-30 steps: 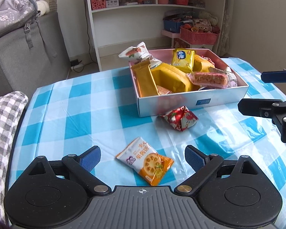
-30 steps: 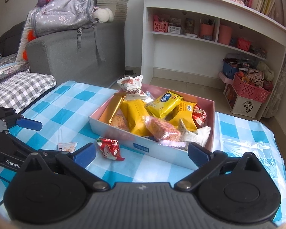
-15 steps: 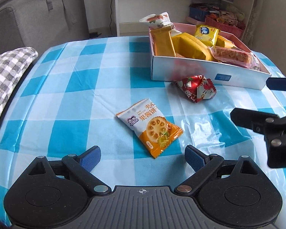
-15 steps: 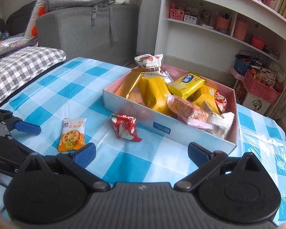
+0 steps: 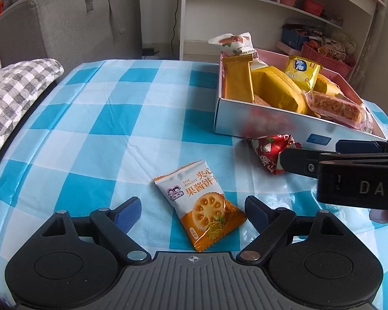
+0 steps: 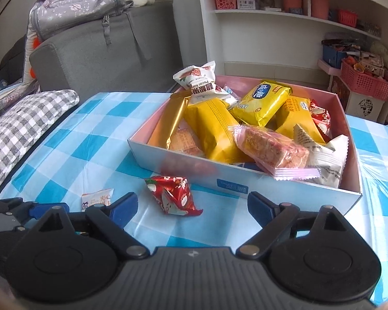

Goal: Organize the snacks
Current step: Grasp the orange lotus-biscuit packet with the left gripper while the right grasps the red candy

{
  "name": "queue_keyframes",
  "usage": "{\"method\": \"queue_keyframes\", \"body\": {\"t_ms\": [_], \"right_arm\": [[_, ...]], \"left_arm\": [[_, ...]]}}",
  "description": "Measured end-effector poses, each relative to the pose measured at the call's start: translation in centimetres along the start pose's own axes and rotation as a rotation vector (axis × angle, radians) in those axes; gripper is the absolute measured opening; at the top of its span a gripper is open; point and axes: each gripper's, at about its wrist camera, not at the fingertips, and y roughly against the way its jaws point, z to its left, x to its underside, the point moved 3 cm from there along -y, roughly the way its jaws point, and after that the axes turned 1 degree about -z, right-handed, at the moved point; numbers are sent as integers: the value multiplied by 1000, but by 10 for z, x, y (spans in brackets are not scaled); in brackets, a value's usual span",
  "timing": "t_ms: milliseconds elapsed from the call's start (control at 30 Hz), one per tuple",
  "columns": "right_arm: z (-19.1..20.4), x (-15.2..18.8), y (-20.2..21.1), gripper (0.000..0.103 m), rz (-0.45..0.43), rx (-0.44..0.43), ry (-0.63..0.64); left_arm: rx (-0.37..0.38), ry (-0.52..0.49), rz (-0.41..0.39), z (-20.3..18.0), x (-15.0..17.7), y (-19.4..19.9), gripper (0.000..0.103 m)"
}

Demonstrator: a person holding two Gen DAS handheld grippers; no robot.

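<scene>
A: What has been changed in the last second?

B: Both grippers have been brought down toward the worktop (image 5: 95, 118), each lined up with one loose snack. The biscuit packet (image 5: 200, 204), formerly seen well ahead of the left gripper (image 5: 192, 210), is now framed between its jaws. The red packet (image 6: 174, 197) is likewise bracketed by the right gripper (image 6: 192, 204).

A: And how are the jaws set?

B: Both pairs have just been closing a little, yet they are spread wide, and neither packet is pressed by a pad. Nothing is held.

A: Where are the snacks placed?

B: The two packets lie flat on the worktop, the red one just beside the near wall of the box (image 6: 284, 180), the biscuit packet nearer the worktop's near edge. The box, toward the far right corner, is already well filled.

A: What follows for the task?

B: Two pickups appear to be prepared; a transfer into the box is judged likely.
</scene>
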Motion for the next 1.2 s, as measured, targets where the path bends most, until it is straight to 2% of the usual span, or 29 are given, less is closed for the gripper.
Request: {"method": "queue_keyframes", "body": {"t_ms": [33, 200, 367, 567, 633, 767, 833, 867, 900, 1200], "right_arm": [[1, 0, -3, 85, 5, 0, 3], [3, 1, -15, 76, 21, 2, 4], [5, 0, -21, 66, 28, 2, 9], [11, -1, -23, 52, 16, 5, 28], [14, -1, -23, 40, 13, -4, 36], [20, 0, -22, 25, 14, -10, 71], [21, 1, -22, 24, 17, -11, 80], [21, 0, -21, 24, 20, -14, 77], [20, 0, -20, 24, 22, -17, 74], [12, 2, -6, 23, 26, -29, 72]], "left_arm": [[-6, -8, -4, -1, 0, 0, 82], [-24, -28, -18, 1, -1, 2, 54], [-20, -33, -24, 7, -1, 4, 41], [4, -32, -30, 11, -2, 5, 34], [17, -25, -29, 13, -2, 6, 31], [36, -16, -25, 16, -4, 7, 24], [46, -15, -22, 16, -4, 8, 21], [53, -16, -20, 16, -4, 8, 13], [57, -17, -18, 16, -4, 8, 10], [115, -2, -34, 24, -9, 13, 2]]}}
